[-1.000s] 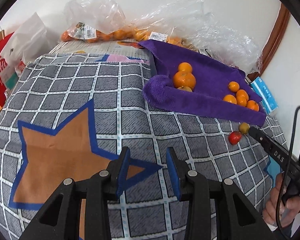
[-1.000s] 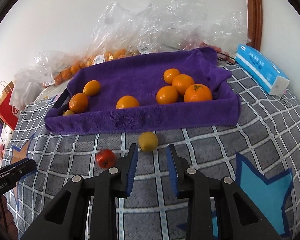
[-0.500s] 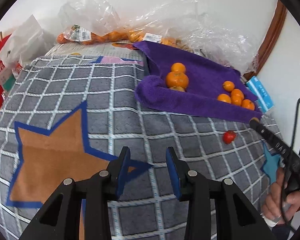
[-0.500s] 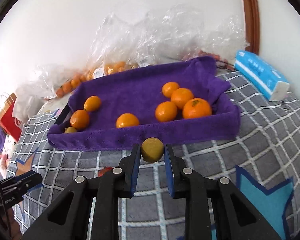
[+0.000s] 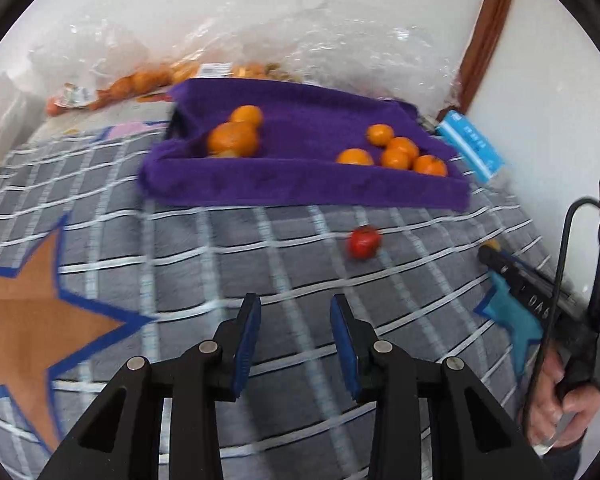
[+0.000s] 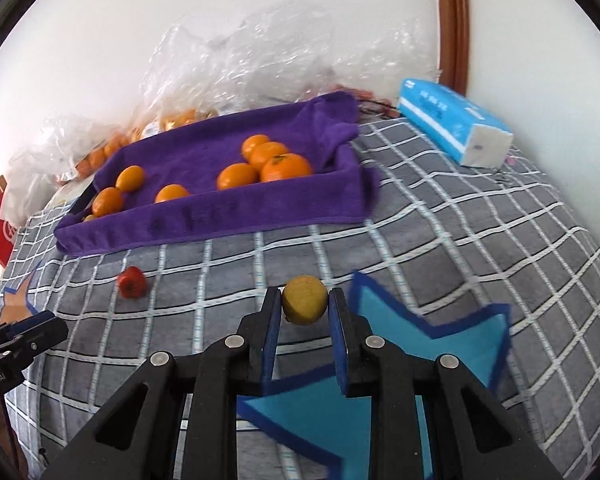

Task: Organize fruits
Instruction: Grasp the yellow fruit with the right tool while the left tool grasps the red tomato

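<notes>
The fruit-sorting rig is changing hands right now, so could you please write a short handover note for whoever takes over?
Right gripper: shut on the yellow fruit, held above the checked blanket.
Left gripper: jaws apart, nothing between them, over the blanket.
Purple towel tray: holds two groups of oranges, one at each end.
Red fruit: loose on the blanket in front of the tray.
More oranges sit in plastic bags behind the tray.
Done: yellow fruit picked up.
Left: place the yellow fruit, probably in the tray, then collect the red one.
</notes>
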Demonstrator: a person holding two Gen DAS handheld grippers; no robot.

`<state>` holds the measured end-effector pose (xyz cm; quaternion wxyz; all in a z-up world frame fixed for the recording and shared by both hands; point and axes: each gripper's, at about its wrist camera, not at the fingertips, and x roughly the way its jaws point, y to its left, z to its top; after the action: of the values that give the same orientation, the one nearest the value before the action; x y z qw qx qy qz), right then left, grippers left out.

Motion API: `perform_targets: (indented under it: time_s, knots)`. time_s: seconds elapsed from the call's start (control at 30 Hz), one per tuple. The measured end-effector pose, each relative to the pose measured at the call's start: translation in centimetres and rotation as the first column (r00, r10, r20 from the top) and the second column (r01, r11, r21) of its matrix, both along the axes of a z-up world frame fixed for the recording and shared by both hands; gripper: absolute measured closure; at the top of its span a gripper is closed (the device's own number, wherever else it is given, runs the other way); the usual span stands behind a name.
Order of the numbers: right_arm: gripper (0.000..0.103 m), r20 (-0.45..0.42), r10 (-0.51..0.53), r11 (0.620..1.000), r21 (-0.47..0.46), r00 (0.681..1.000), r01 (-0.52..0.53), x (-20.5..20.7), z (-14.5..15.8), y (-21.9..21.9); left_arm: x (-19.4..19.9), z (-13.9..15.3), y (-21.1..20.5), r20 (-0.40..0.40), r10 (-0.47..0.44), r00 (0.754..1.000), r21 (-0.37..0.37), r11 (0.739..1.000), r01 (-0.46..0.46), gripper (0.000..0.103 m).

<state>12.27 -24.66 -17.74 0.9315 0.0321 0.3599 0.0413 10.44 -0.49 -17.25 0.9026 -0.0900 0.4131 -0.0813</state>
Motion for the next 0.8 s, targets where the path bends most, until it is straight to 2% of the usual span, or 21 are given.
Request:
perform_targets:
  time_s: [0.07,0.2,0.33,0.8]
  knots:
    - [0.079,-0.001,-0.003,1.0,0.002,1.0,0.003,0.0,0.0,-0.8,0.9,-0.1,-1.0,-0.018,-0.021,1.0,-0.021,1.0,0.02,0.07]
    - [0.079,0.001,-0.009,1.0,-0.021,1.0,0.009,0.2,0.0,-1.7,2.4,-0.1,-2.7,-0.023,-0.034,0.999,-0.009,0.999,0.034,0.07]
    - [0.079,-0.018,0.019,0.999,0.048,1.0,-0.018,0.7,-0.3,-2.5,3.9,-0.4,-3.8,-0.03,-0.031,0.999,0.008,0.999,0.031,0.075]
    - [0.079,-0.054,0.033,0.997,0.069,0.998,-0.029,1.3,-0.8,-2.5,6.0,-0.7,-4.3,-0.009,-0.023,1.0,-0.008,1.0,0.023,0.079]
